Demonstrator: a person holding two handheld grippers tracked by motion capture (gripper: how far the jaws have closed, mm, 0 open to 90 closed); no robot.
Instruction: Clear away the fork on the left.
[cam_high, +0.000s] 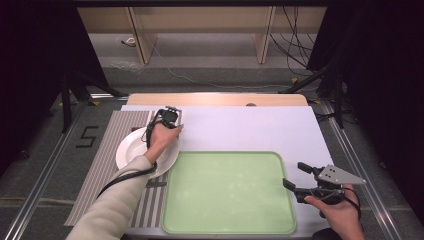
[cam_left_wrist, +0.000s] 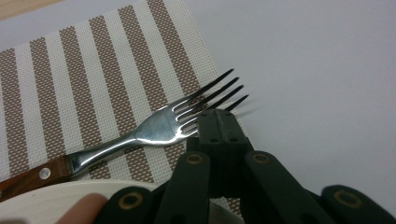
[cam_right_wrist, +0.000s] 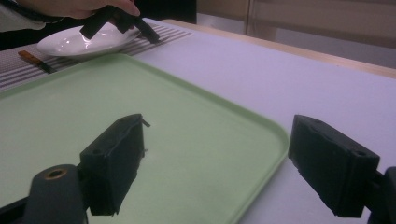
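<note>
Left claw, high view: the left claw (cam_high: 176, 127) was seen past the far rim of the white plate (cam_high: 131, 150), over the striped placemat (cam_high: 107, 150).
Right claw, high view: the right claw (cam_high: 296, 176) was held spread beside the green tray (cam_high: 227, 192) on the surface (cam_high: 250, 127).
Left claw view: the jaws were pressed together, with nothing pinched, their tips just at the tines of the fork (cam_left_wrist: 154, 130).
Fork: it was laid flat on the placemat, steel head shiny, wooden handle with a rivet, beside the plate's rim.
Right claw view: the jaws were spread wide over the tray's edge, nothing between them.
Step judged: the fork was being approached; spreading the jaws would be called for next.
</note>
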